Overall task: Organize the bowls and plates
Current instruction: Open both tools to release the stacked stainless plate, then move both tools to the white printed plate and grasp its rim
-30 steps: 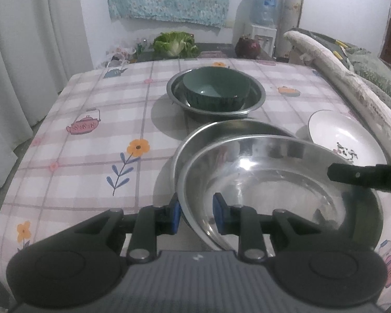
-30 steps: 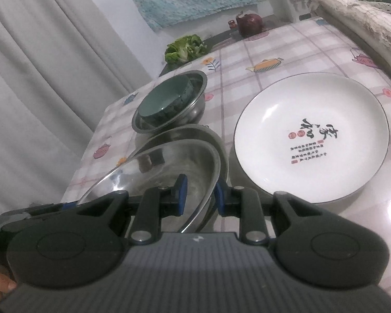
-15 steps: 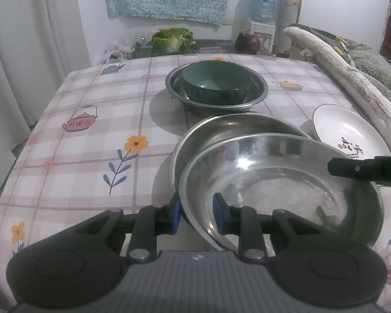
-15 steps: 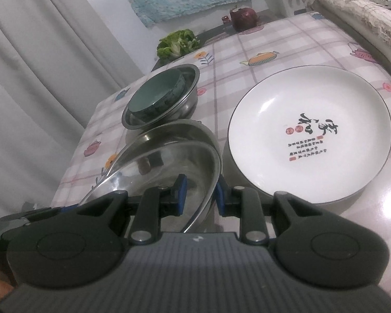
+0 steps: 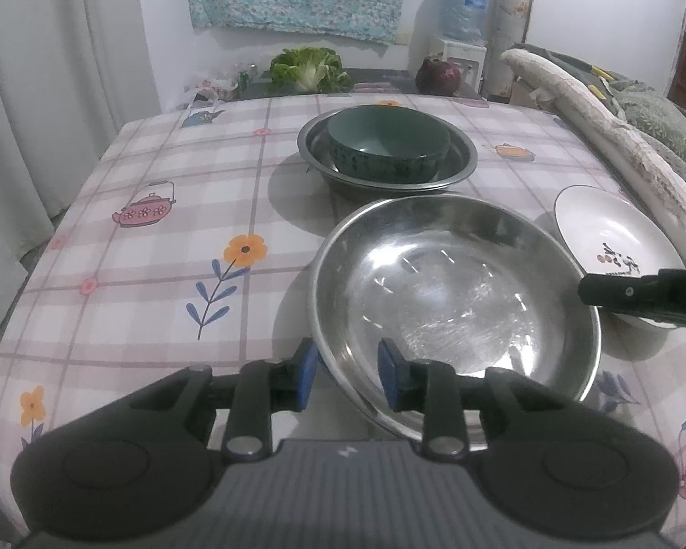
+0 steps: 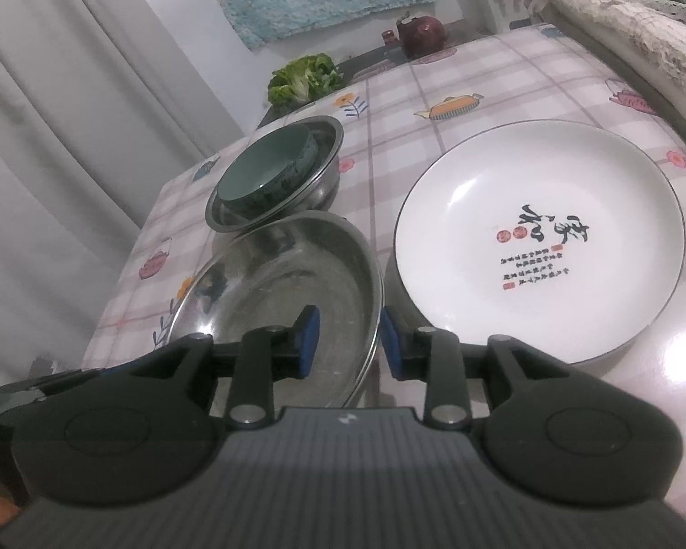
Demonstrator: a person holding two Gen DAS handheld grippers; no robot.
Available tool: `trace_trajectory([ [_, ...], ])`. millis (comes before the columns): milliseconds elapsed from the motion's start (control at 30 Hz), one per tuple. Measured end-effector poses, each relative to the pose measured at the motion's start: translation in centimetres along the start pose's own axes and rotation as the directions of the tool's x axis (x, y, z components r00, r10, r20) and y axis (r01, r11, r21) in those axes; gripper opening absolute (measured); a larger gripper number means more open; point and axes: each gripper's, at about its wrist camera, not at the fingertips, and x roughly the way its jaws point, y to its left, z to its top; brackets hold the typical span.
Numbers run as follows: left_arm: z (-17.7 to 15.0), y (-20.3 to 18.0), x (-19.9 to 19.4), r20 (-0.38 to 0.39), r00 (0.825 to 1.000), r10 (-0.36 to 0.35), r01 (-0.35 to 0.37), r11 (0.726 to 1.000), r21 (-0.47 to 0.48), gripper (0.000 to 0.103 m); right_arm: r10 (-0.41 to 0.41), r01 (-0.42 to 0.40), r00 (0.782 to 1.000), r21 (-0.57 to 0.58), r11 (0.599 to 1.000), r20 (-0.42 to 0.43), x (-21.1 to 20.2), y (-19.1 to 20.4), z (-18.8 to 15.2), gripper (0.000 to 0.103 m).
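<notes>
We have the large steel basin (image 5: 452, 293) resting on the table (image 5: 160, 238), just in front of the smaller steel bowl (image 5: 386, 169) that carries the green bowl (image 5: 388, 146), and just beside the white plate (image 6: 539, 247); whether a second basin lies nested beneath it we cannot tell from these views. Our left tool (image 5: 345, 377) straddles the near rim with its blue pads spread, a gap showing on either side of the metal, so it grips nothing; our right tool (image 6: 345, 343) straddles the opposite rim the same way, jaws parted, one pad inside the basin and one outside.

We judge the placing of this basin as good as done, with the plate not yet stacked anywhere. The risks lie in the withdrawal; a pad that catches the thin rim as we pull back could drag or tip the basin, and polished steel slides easily on the glossy cloth; a shove to the right would knock it into the plate, which sits close to the table edge on that side; a shove forward would strike the bowl stack.
</notes>
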Motion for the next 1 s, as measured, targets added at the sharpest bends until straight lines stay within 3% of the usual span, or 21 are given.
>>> trace_trajectory([
  [100,0.0,0.0,0.0,0.004,1.000,0.005,-0.005,1.000,0.005,0.041,-0.002,0.002,1.000,-0.002,1.000,-0.002,0.0,0.1,0.0,0.034],
  [167,0.0,-0.1,-0.1,0.005,1.000,0.008,-0.008,1.000,0.008,0.046,-0.005,0.005,1.000,-0.006,1.000,-0.004,0.0,0.2,0.0,0.045],
  [367,0.0,-0.2,-0.4,0.001,1.000,0.012,-0.012,1.000,0.007,0.054,-0.008,0.008,1.000,-0.018,1.000,-0.007,-0.1,0.5,-0.2,0.053],
  [767,1.1,-1.3,-2.6,0.024,0.999,0.032,-0.032,0.999,0.027,0.076,0.003,-0.003,1.000,-0.016,1.000,0.013,-1.2,0.2,-0.2,0.059],
  [1000,1.8,-2.9,-3.5,0.036,0.999,0.024,-0.026,0.998,0.054,0.078,0.006,-0.006,0.999,-0.008,1.000,0.043,-2.6,-0.5,0.1,0.059],
])
